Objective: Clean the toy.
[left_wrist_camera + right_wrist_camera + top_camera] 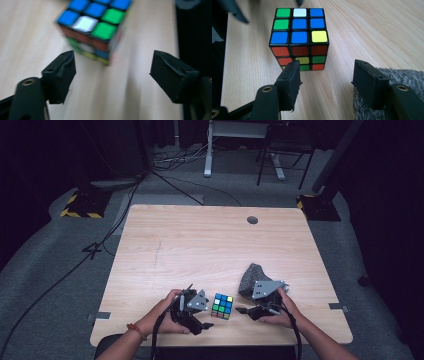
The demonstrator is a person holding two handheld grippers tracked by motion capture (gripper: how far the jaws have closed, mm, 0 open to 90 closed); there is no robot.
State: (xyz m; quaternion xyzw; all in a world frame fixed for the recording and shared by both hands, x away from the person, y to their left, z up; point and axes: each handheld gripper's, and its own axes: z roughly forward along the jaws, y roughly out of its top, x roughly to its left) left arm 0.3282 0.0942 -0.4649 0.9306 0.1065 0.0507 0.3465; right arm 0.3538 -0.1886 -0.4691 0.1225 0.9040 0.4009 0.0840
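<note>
Your left gripper (pixel 206 324) sits at the near edge of the table (pixel 200 240), jaws spread wide with nothing between them, and the cube (pixel 222 306) lies just to its right, close to the tips but not touching. In the left gripper view the cube (pixel 96 27) stands ahead of the open jaws and a little toward the left one, so a straight push forward would not centre it; you would need to shift slightly that way first. The cube has no long axis to speak of: it is square on every side, resting flat on the wood, its top a scramble of blue, green, one white and one yellow square, with red, yellow and green on the side facing your right gripper (pixel 240 310). That gripper is also open and empty, its tips pointing at the cube from the right, and in the right gripper view the cube (pixel 299 37) sits ahead and left of centre, the left jaw overlapping its bottom row. Both grippers look about equally near. A grey cloth (pixel 252 277) lies under and behind your right hand, apart from the cube.
</note>
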